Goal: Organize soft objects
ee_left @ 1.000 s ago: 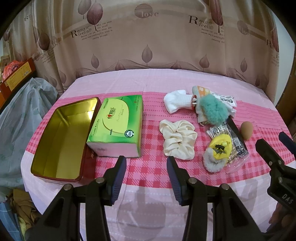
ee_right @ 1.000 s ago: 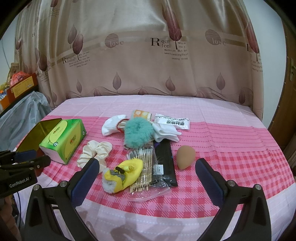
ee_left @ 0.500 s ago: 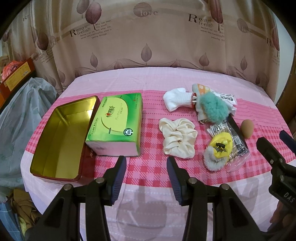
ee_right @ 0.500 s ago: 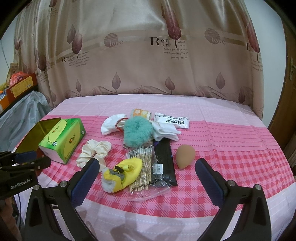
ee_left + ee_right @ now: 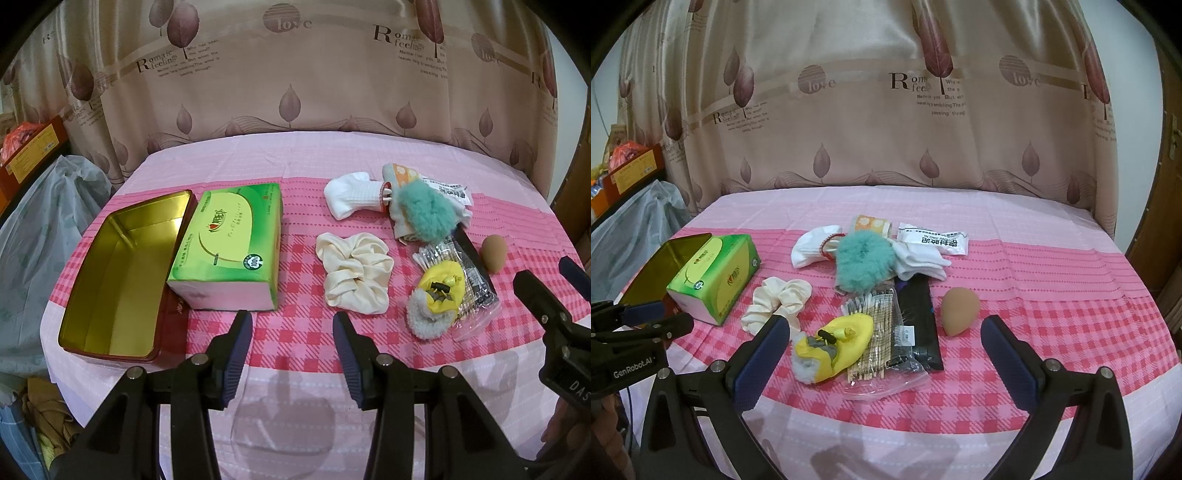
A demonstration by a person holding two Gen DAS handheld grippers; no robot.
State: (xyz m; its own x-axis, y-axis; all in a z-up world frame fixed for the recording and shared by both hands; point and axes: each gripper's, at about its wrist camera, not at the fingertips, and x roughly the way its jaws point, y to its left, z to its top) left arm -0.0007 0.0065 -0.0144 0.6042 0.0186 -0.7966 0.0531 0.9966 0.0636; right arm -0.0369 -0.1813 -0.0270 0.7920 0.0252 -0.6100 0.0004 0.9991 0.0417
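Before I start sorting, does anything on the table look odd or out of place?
Nothing is spilled or damaged. The green tissue box leans tilted on the rim of the open tin, and the soft items lie jumbled around the teal pom-pom.

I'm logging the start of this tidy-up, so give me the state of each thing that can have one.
Left gripper: jaws open, holding nothing.
Right gripper: jaws wide open, holding nothing.
Tin box: open, no lid on, nothing inside.
Tissue pack: lying flat, touching the tin's side.
Cream scrunchie: loose on the cloth.
Clear bag: lying flat, yellow fuzzy item on its edge.
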